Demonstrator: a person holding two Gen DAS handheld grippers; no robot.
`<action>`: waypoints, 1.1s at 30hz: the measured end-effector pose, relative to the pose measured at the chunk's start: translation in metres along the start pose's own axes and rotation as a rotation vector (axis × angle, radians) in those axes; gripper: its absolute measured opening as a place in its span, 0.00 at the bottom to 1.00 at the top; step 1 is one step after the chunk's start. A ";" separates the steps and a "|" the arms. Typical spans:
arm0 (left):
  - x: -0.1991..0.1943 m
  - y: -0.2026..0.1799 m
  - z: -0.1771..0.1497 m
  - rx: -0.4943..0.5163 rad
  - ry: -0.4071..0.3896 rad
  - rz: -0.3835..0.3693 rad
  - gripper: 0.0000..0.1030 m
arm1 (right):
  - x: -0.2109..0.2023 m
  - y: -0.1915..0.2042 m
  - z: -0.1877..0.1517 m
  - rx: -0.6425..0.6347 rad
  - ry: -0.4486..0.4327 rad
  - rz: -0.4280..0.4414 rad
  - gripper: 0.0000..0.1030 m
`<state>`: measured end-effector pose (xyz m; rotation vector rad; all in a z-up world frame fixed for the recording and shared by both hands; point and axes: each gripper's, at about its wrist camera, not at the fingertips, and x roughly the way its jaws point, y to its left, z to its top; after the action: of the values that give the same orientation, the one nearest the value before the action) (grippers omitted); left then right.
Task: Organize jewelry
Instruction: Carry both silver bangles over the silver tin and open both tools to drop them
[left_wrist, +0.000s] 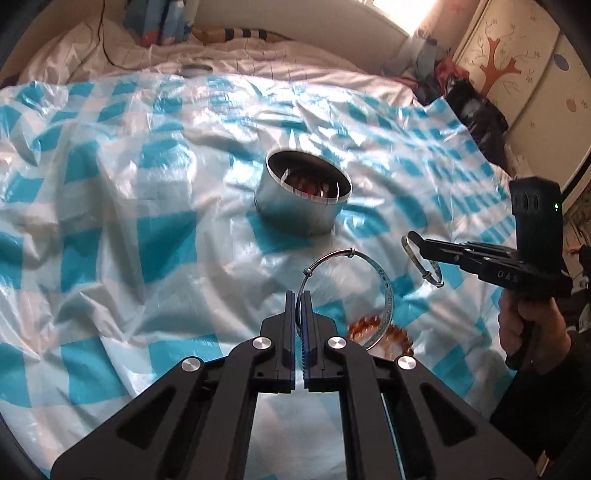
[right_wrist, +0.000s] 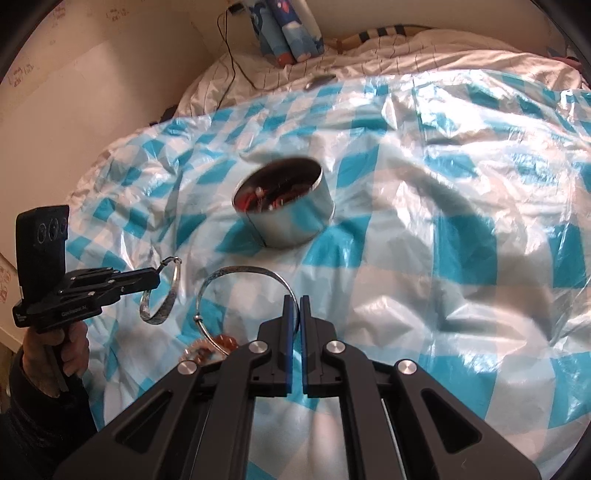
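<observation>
On the bed's checked plastic sheet (left_wrist: 110, 206), nearest, each claw is clamped shut on a silver bangle: left claw (left_wrist: 299, 295) on one bangle (left_wrist: 386, 291), right claw (right_wrist: 294, 301) on the other bangle (right_wrist: 236, 271), both lifted. Beaded bracelet (left_wrist: 397, 334) lies beneath. Beyond stands the tin (left_wrist: 295, 214); likely next, carry both over its mouth and release.
</observation>
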<state>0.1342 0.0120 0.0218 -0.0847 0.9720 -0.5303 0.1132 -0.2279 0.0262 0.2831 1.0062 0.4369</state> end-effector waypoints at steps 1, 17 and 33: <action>-0.002 0.000 0.004 -0.003 -0.011 0.000 0.02 | -0.002 0.001 0.004 -0.002 -0.013 -0.003 0.04; 0.029 -0.010 0.072 -0.048 -0.091 0.047 0.03 | -0.007 0.008 0.056 -0.036 -0.147 -0.112 0.04; 0.097 -0.004 0.111 -0.048 -0.016 0.068 0.05 | 0.040 0.007 0.078 -0.080 -0.138 -0.213 0.04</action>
<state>0.2649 -0.0550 0.0121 -0.0984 0.9686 -0.4431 0.1967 -0.2046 0.0387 0.1305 0.8706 0.2599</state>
